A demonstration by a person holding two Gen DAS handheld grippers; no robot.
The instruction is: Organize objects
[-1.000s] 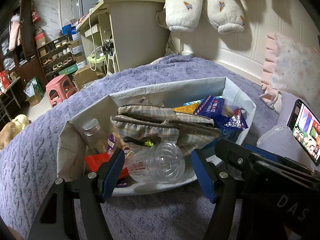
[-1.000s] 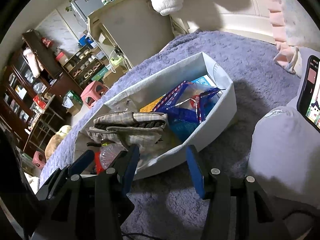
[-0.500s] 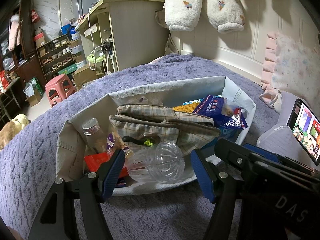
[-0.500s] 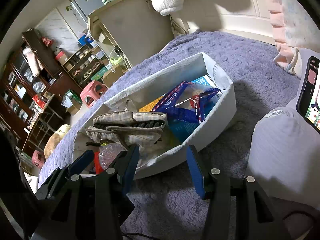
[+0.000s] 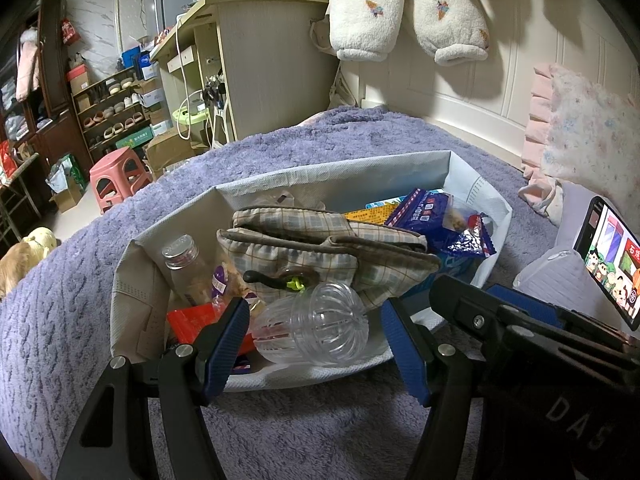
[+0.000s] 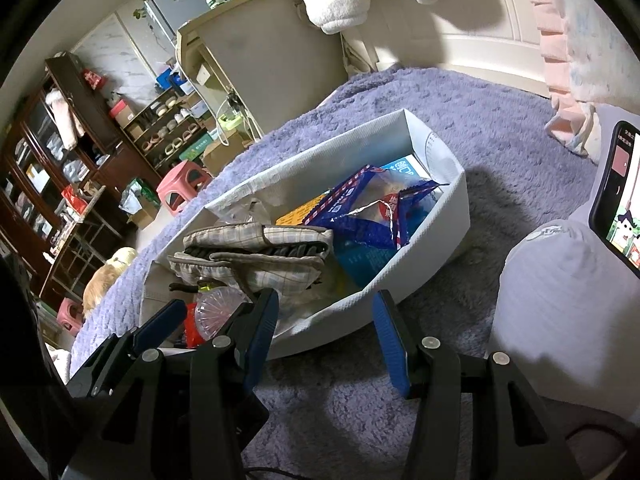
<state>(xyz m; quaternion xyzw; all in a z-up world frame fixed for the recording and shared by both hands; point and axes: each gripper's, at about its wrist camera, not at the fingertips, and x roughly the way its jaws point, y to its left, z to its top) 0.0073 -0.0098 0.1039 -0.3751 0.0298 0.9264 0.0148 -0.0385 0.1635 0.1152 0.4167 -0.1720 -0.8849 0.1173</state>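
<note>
Purple blanket [image 5: 320, 432] carried the full box [image 5: 320, 172], both claws, left [image 5: 314, 344] and right [image 6: 324, 328], hung apart and empty at its near rim, so I judged any tidying called for a gentle, square pinch on the clear bottle [image 5: 312, 326].

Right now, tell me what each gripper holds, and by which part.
Nothing is held. The left gripper and right gripper both hover with open jaws before the box.
</note>
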